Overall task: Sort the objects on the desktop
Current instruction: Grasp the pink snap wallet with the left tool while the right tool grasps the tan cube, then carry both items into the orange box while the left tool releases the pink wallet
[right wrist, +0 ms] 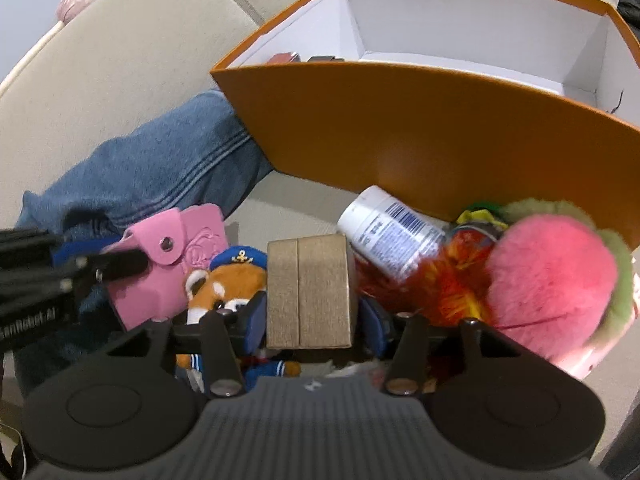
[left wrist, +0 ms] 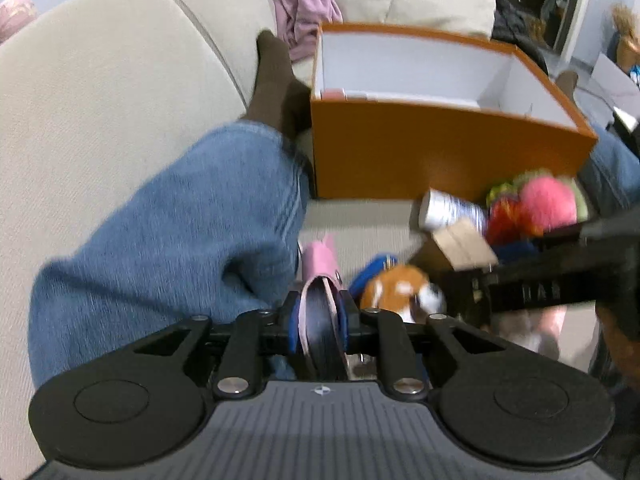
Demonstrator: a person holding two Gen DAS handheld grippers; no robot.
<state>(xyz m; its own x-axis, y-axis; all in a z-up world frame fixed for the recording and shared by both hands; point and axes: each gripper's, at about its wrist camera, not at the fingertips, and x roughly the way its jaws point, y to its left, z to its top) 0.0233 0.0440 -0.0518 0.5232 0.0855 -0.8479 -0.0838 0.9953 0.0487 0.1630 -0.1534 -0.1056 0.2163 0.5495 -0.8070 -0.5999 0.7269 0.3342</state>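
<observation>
One pink pouch (right wrist: 176, 264) in left claw (left wrist: 320, 320), one tan box (right wrist: 310, 292)

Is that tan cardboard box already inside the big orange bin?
No, the tan cardboard box sits clamped in the right gripper, outside the orange bin.

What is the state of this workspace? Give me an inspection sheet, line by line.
Surface: beige sofa cushion, not a desk.
Job's things: orange box, white inside, small items in its left corner; pink pouch; tan box.
Clutter: fox plush, white bottle lying down, pink pompom, red-yellow tassel.
Grippers: left gripper shut on pink pouch; right gripper shut on tan box.
Cables: nothing seen.
Surroundings: denim leg, pink garment behind.
</observation>
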